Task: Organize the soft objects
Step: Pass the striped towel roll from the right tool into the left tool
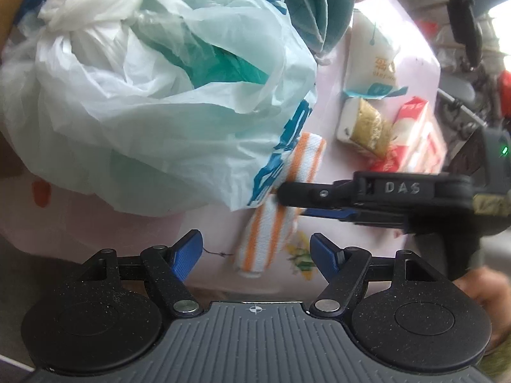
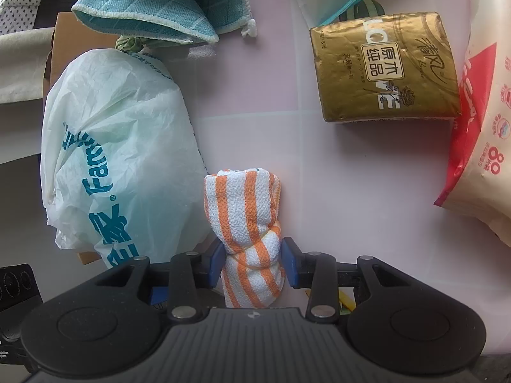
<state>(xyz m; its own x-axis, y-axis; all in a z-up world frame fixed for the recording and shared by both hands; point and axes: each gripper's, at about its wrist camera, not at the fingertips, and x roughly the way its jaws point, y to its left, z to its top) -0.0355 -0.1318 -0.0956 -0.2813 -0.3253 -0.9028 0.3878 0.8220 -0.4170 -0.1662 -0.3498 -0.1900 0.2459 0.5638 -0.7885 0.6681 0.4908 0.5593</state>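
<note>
A rolled orange-and-white striped towel [image 2: 244, 204] lies on the pale pink table [image 2: 303, 146]. My right gripper [image 2: 252, 263] is shut on the towel's near end, its blue pads pressing both sides. In the left wrist view the same towel [image 1: 271, 226] is gripped at its middle by the right gripper [image 1: 284, 196], which comes in from the right. My left gripper [image 1: 257, 247] is open and empty, just in front of the towel. A stuffed white plastic bag with blue print [image 2: 118, 166] sits left of the towel and touches it; it also fills the left wrist view [image 1: 153, 102].
A teal cloth [image 2: 153, 3] lies at the back. A gold tissue pack [image 2: 383, 67] and a red-and-cream pack [image 2: 482, 146] lie to the right. A white tissue pack [image 1: 373, 54] sits farther back. A cardboard box [image 2: 59, 44] stands behind the bag.
</note>
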